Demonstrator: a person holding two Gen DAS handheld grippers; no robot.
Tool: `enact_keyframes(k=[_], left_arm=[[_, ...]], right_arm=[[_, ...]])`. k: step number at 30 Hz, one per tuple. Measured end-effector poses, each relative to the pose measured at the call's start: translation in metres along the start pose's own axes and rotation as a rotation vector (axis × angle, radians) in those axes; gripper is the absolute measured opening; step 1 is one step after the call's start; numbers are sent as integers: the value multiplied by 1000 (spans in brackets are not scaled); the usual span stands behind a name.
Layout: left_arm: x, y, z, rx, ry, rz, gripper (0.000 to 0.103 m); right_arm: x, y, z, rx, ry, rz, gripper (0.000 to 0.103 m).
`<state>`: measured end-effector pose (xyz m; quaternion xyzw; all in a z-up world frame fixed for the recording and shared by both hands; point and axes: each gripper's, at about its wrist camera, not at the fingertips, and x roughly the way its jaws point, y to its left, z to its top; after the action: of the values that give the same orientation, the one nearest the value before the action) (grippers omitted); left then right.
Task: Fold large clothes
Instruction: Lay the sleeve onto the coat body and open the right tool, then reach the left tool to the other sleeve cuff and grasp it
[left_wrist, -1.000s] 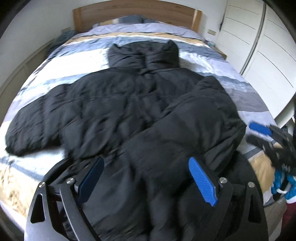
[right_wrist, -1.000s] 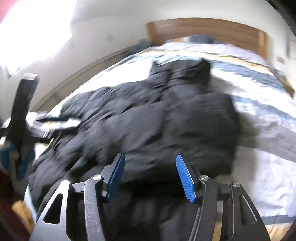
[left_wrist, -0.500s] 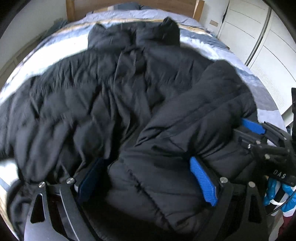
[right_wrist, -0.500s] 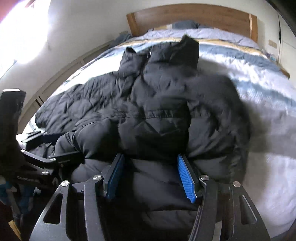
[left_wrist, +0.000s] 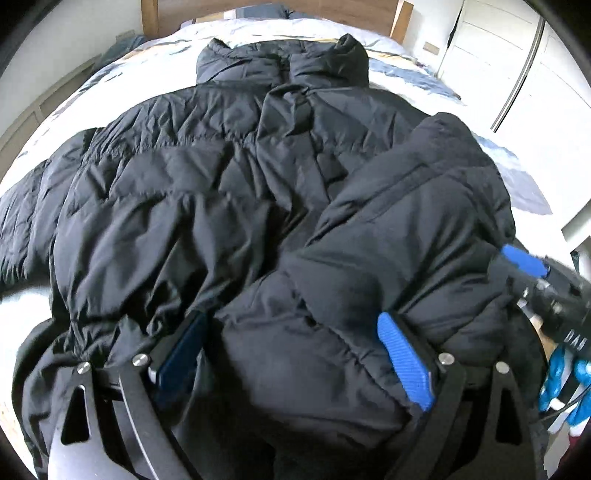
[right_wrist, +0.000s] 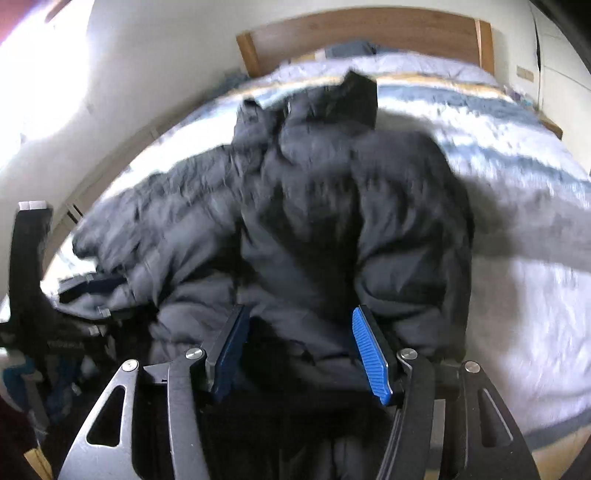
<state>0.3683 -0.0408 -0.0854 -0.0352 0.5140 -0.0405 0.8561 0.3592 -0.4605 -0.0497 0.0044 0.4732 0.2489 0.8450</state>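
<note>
Across bed (left_wrist: 498, 155), black jacket (left_wrist: 221, 206) spread; left gripper (left_wrist: 291, 354) and right gripper (right_wrist: 299, 350) jaws half-wide, clamping hem folds.

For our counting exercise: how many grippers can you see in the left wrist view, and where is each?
2. The left gripper is at the bottom, with the black jacket bunched between its pads; the right gripper is at the right edge, against the jacket.
</note>
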Motion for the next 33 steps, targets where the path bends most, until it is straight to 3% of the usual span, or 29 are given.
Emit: enact_keyframes(k=[6,13,18,25,29,33], left_arm=[[-40,10,-12,-19,-34,-14,94],[-106,71,-39,-108,-107,5,94],[-142,149,-62,-206,-141,8,94],[-160,294,-86,-416,-151,35,94],[-153,375,-94,-571,-168,-12,94],[-132,430,-93,-680,-171,-75,94]], right_arm=[[-23,12,-13,37,-3,-41,59],[-75,41,-44,37,-29,-51,58],[-109,65,-60,66,-80,-66,58],[-137,90,-76,150,-116,-77,58],[-145,91,-78,200,-126,-121,58],[-149,90,-74,230,-125,-167,58]])
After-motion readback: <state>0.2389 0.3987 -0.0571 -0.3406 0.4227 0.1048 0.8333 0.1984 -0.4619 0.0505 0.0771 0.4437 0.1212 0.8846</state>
